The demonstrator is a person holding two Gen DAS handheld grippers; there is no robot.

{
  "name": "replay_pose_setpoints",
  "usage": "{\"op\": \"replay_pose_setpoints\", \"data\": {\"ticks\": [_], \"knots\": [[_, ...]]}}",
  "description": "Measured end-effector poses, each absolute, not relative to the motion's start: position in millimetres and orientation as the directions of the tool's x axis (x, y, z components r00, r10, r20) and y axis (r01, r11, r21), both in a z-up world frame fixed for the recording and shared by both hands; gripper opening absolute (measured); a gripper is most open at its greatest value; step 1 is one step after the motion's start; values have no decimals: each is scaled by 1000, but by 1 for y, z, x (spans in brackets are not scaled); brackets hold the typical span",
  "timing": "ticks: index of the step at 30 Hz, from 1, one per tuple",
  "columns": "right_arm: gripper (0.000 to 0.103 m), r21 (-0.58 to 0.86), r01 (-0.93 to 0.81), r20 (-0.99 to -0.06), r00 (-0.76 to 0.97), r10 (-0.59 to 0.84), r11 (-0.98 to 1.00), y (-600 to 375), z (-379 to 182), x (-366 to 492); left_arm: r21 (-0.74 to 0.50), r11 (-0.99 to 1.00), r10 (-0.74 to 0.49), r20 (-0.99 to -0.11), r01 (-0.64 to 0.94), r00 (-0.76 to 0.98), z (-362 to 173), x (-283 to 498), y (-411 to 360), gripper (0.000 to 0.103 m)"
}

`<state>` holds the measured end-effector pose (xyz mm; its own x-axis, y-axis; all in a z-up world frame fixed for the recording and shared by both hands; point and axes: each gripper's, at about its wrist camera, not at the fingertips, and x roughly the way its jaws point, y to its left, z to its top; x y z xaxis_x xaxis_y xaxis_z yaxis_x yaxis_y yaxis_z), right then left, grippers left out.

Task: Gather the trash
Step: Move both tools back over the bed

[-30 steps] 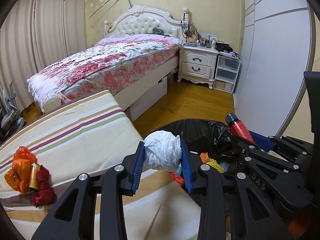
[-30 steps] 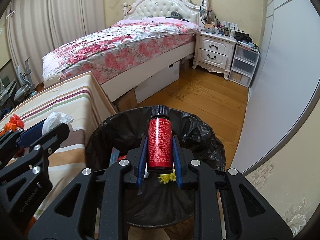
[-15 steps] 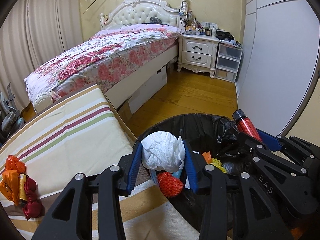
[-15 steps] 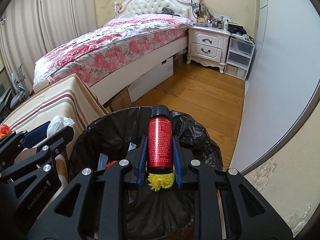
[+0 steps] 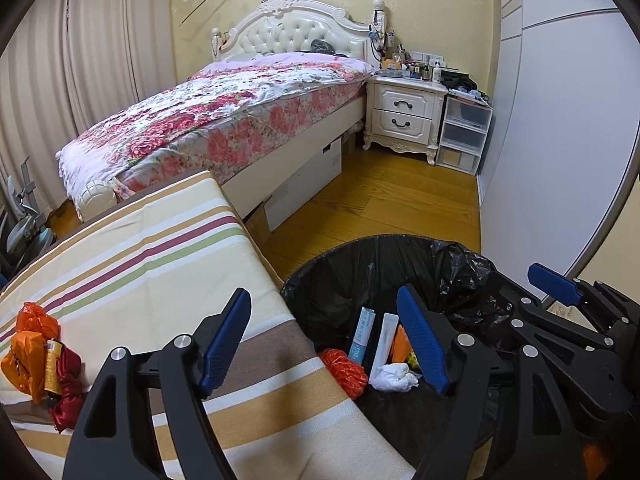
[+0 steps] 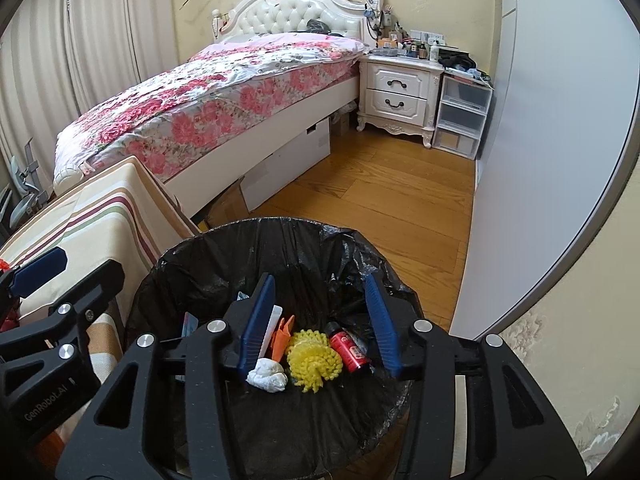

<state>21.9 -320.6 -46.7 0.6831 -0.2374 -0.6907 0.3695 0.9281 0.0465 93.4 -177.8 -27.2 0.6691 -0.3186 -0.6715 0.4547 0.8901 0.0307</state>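
Hanging over the bin (image 6: 280,236), both hand-held grippers, left (image 5: 324,336) & right (image 6: 318,322), just opened, empty. Bottle (image 6: 348,346) lies below right one, cap pointing away; tissue wad (image 6: 267,375) beside.

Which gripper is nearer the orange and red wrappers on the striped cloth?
Left. The left gripper hangs open between the wrappers and the bin; the right gripper is open over the bin, farther away.

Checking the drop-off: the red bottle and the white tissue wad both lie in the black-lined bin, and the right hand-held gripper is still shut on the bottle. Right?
Not quite. The right wrist view shows the right hand-held gripper open and empty; the red bottle lies in the black-lined bin beside the white tissue wad.
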Motion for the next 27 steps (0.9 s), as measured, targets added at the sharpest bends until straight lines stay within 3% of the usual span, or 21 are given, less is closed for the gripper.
{"op": "replay_pose_setpoints", "data": {"ticks": [14, 27], "knots": [[54, 48, 286, -689, 703, -176, 957, -274, -35, 19, 16, 946, -236, -651, 324, 722, -11, 81, -103, 74], [55, 53, 92, -689, 724, -31, 994, -188, -25, 37, 60, 991, -53, -640, 118, 767, -5, 77, -7, 76]]}}
